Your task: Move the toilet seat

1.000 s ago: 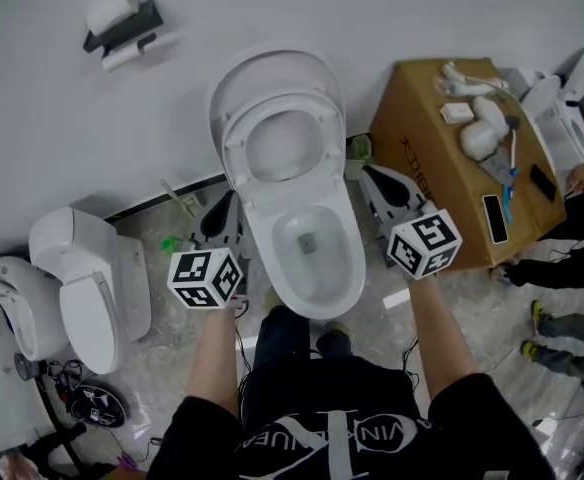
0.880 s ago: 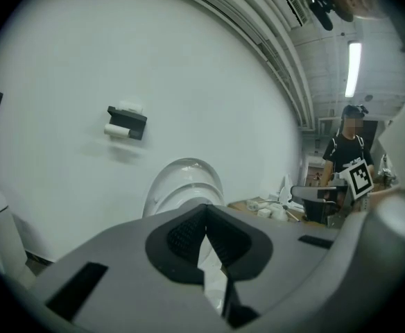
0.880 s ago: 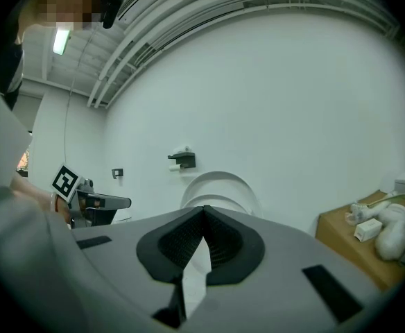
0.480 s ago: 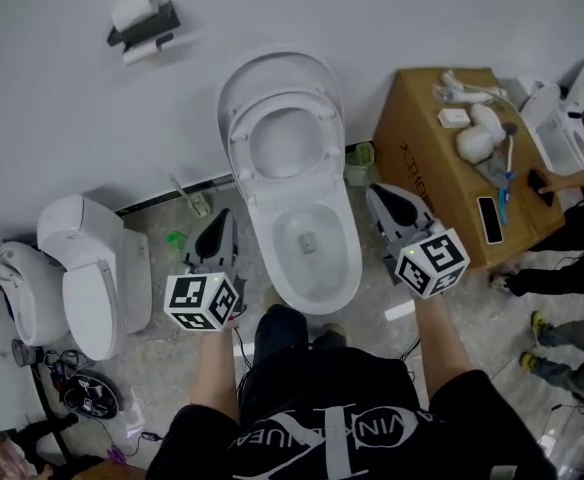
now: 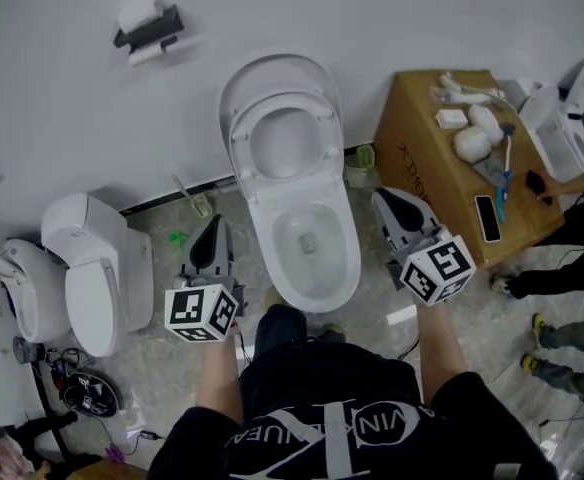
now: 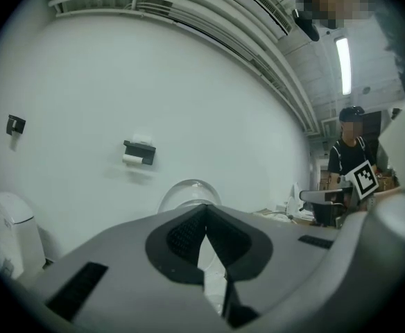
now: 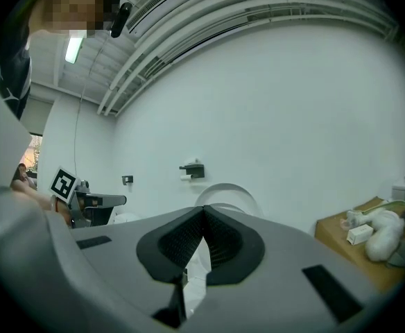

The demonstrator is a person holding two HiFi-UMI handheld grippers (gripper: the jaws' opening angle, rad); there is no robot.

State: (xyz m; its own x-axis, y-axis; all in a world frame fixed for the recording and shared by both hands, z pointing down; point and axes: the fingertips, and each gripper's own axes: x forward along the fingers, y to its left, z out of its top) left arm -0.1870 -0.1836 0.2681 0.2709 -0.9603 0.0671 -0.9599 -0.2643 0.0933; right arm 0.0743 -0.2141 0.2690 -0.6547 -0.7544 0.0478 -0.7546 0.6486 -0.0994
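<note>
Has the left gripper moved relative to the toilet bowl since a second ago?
Yes. The left gripper has drawn back toward the person: its marker cube, earlier beside the toilet bowl, now sits level with the bowl's front rim.

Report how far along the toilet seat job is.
Done, apparently: the white oval plastic toilet seat stands raised against its white lid at the wall, leaving the white ceramic bowl open. In hand: nothing; the left gripper and right gripper flank the bowl, fingers shut and empty, touching nothing. Left: if the seat should go down, that whole move remains; the pictures cannot tell which.
</note>
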